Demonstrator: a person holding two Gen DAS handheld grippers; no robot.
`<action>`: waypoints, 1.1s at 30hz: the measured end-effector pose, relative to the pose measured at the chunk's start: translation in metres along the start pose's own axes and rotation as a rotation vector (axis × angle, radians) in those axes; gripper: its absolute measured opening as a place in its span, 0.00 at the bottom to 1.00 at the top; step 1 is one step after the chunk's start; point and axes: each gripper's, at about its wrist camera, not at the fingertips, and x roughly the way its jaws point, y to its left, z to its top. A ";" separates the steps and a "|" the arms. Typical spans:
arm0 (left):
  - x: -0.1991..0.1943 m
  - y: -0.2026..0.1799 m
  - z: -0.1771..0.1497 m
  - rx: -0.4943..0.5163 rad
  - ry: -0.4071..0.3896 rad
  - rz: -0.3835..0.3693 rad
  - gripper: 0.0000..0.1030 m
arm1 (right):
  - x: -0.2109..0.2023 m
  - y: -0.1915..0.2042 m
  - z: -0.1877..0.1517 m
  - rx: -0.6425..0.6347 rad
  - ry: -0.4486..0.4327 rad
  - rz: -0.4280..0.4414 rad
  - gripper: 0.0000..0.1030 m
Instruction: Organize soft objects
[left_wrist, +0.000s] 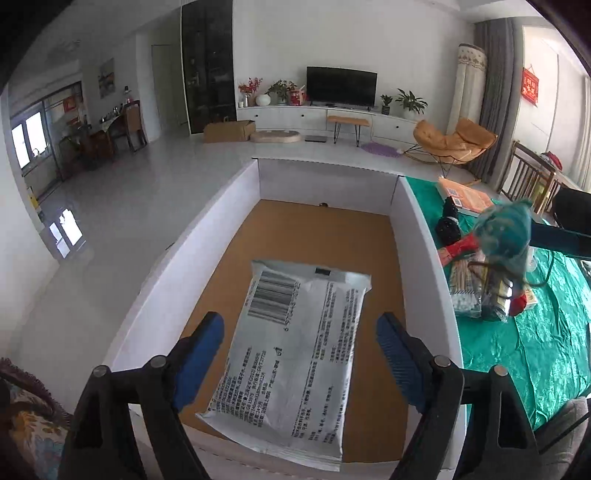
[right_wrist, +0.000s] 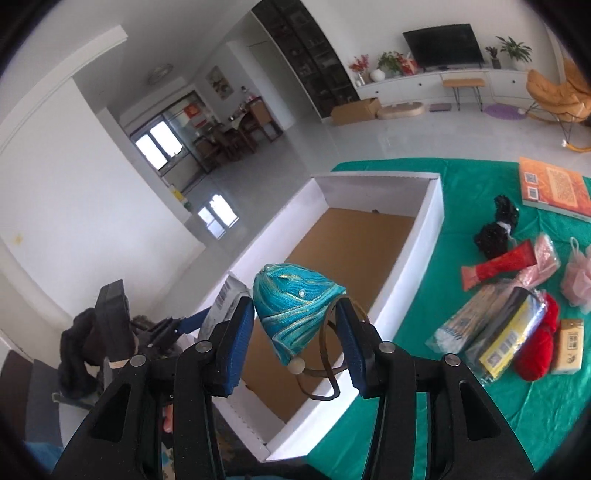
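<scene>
A white box (left_wrist: 417, 218) with a brown floor stands on the green tablecloth; it also shows in the right wrist view (right_wrist: 432, 221). A white wipes pack (left_wrist: 295, 354) lies between the fingers of my left gripper (left_wrist: 301, 350), over the box's near end; the blue pads stand apart from its sides. My right gripper (right_wrist: 295, 332) is shut on a teal embroidered pouch (right_wrist: 295, 306) with a brown cord, held above the box's near end. The pouch also shows in the left wrist view (left_wrist: 504, 234).
On the green tablecloth (right_wrist: 480, 406) right of the box lie a black soft item (right_wrist: 495, 230), a red tube (right_wrist: 498, 266), pink items (right_wrist: 576, 277), bagged packs (right_wrist: 491, 332), red yarn (right_wrist: 539, 347) and an orange book (right_wrist: 554, 188).
</scene>
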 end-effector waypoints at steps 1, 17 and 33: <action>0.001 0.003 -0.002 -0.010 -0.005 0.007 0.95 | 0.013 0.002 -0.001 0.005 0.024 0.011 0.86; 0.036 -0.206 -0.051 0.207 0.153 -0.464 0.97 | -0.049 -0.183 -0.153 0.127 0.038 -0.749 0.85; 0.111 -0.287 -0.098 0.378 0.200 -0.323 1.00 | -0.083 -0.246 -0.184 0.347 -0.012 -0.882 0.85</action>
